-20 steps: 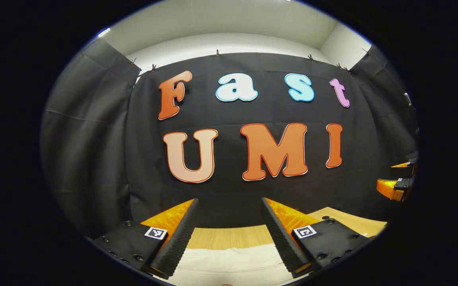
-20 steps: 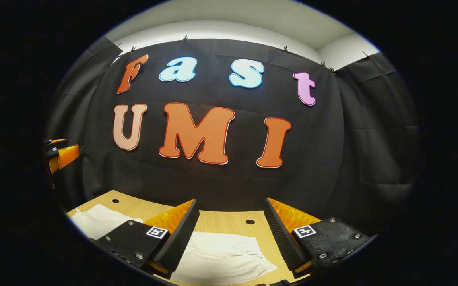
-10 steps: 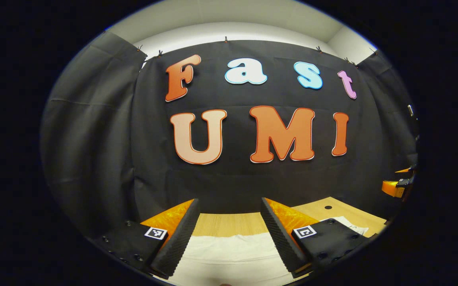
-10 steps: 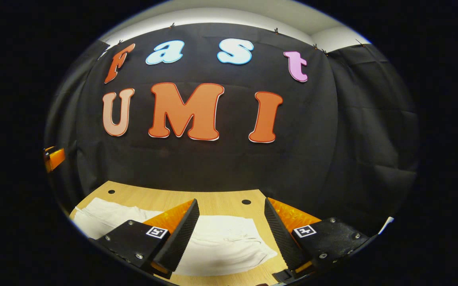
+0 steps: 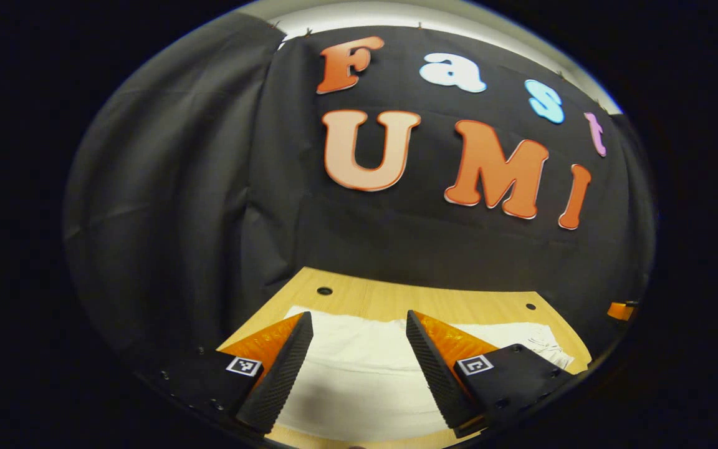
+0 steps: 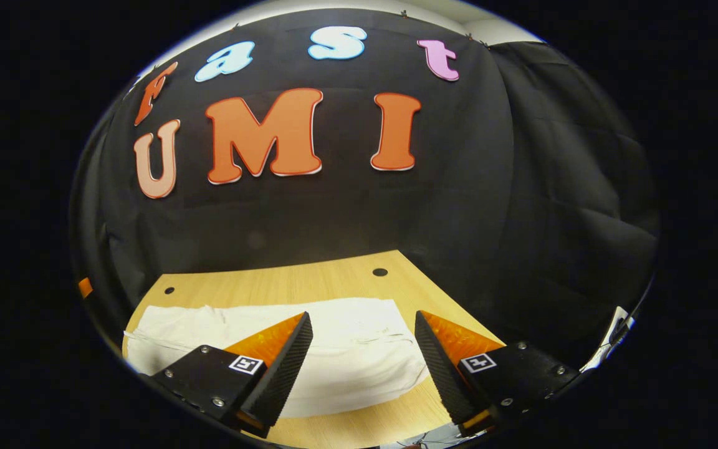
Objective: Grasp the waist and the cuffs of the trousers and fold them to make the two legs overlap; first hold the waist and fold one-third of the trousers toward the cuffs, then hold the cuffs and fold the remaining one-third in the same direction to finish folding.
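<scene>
Desk (image 5: 396, 299): light wood, small holes near far edge, black cloth wall behind.
Trousers (image 6: 346, 349): white, spread flat across desk, wrinkled, one end lying between right jaws in right gripper view.
Left gripper (image 5: 359, 321): jaws apart, above trousers (image 5: 359, 374), gripping nothing.
Right gripper (image 6: 362, 321): jaws apart, above trousers, gripping nothing; cloth contact unclear.

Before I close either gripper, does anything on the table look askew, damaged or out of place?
Nothing stands out. The white cloth trousers lie flat along the light wooden table, only lightly wrinkled near their right end. The left gripper and right gripper both hang open above the fabric.
</scene>
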